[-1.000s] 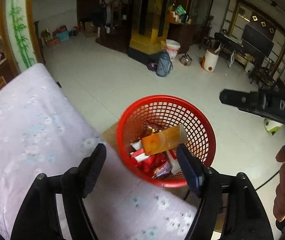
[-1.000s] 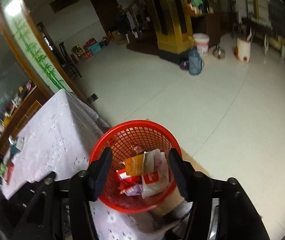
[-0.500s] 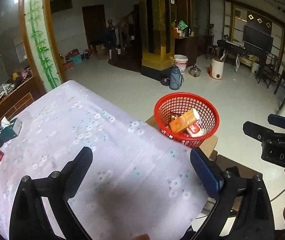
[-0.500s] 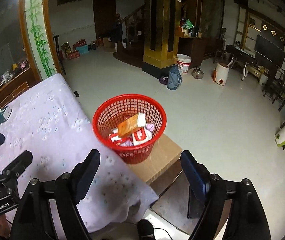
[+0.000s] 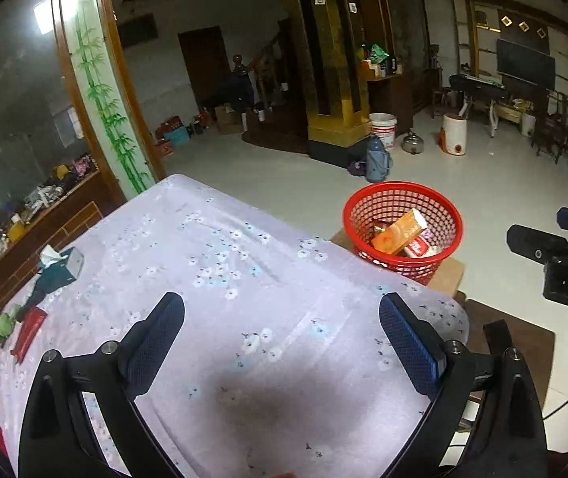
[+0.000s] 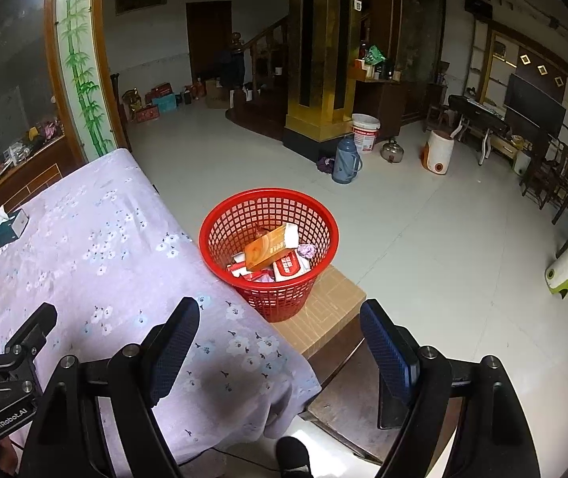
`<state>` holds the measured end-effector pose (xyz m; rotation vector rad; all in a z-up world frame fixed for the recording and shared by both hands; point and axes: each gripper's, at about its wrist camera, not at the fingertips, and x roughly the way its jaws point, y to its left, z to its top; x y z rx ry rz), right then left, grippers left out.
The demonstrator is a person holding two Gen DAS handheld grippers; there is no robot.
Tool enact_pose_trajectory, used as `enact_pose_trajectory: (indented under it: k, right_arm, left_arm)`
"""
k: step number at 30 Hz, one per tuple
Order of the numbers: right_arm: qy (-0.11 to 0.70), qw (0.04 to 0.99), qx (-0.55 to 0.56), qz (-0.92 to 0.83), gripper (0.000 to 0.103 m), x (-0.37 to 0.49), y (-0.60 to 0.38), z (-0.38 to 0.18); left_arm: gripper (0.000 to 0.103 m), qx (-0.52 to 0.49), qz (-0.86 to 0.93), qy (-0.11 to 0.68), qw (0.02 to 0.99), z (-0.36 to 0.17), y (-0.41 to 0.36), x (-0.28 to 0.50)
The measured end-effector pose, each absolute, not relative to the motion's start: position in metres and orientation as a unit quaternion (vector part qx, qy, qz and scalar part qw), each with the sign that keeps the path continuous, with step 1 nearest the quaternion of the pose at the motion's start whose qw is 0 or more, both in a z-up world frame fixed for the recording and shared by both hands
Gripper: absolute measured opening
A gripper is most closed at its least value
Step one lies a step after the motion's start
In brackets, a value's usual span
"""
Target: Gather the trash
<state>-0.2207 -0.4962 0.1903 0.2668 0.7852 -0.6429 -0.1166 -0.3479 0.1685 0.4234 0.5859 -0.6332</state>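
A red mesh basket [image 5: 402, 228] [image 6: 269, 246] stands on a cardboard box [image 6: 323, 314] beside the table's far corner. Inside lie an orange box [image 6: 266, 247], red-and-white wrappers and a crumpled pink piece. My left gripper [image 5: 282, 338] hovers open over the flowered purple tablecloth [image 5: 212, 263], nothing between its fingers. My right gripper [image 6: 280, 340] is open too, held above the table's corner and short of the basket. At the table's left end lie a red packet [image 5: 28, 332], a green scrap [image 5: 4, 324] and a teal tissue box [image 5: 60, 267].
Beyond the basket, white tiled floor [image 6: 423, 215] stretches to a gold pillar [image 6: 319, 59], a blue thermos [image 6: 345, 161], a white bucket [image 6: 365, 132] and a kettle. A wooden sideboard [image 5: 36, 223] lines the left wall. A shoe tip [image 6: 292, 454] shows below.
Both grippers have pulled back and up from over the basket, which now looks smaller and farther off. The table's left end with its items has come into view.
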Motion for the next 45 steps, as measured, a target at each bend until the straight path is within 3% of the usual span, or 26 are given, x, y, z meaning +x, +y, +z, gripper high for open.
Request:
enact_pose_trajectory:
  k: [45]
  right_arm:
    - [0.384, 0.862, 0.126, -0.307, 0.086, -0.231, -0.506, 0.189]
  left_arm:
    - [0.098, 0.209, -0.305, 0.274, 0.888, 0.171, -0.361, -0.135]
